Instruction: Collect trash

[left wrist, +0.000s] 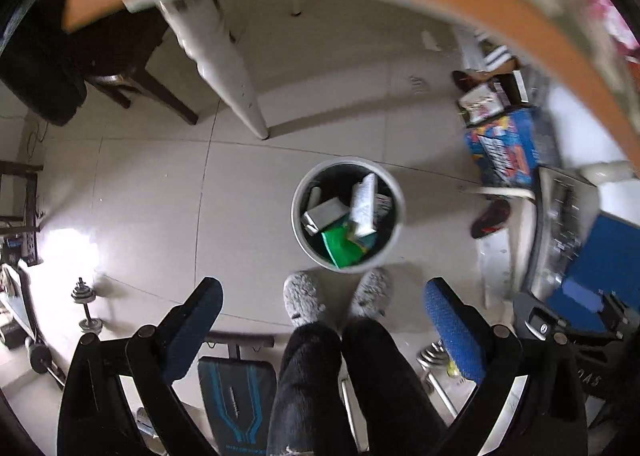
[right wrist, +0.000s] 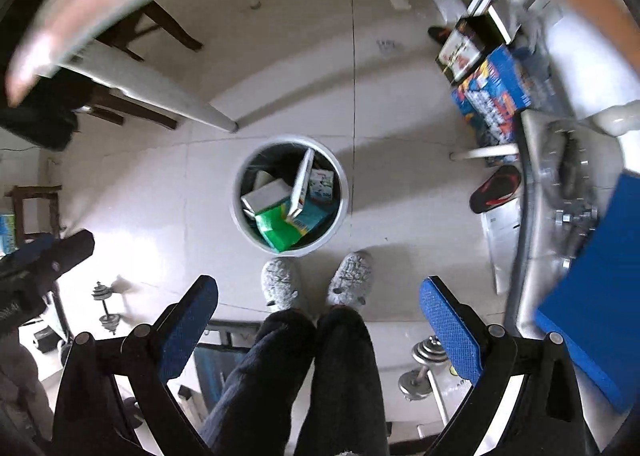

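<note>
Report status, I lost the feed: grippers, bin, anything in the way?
Left gripper open, empty. Right gripper open, empty. Trash bin on floor below, holding boxes and green packet. Person's slippered feet beside bin.

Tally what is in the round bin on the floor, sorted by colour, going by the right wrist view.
In the bin, as far as shows:
Green packet: 1
White or grey box: 1
White box standing on edge: 1
Blue-and-white cartons: 2
Total: 5 told apart; anything beneath is hidden.
</note>
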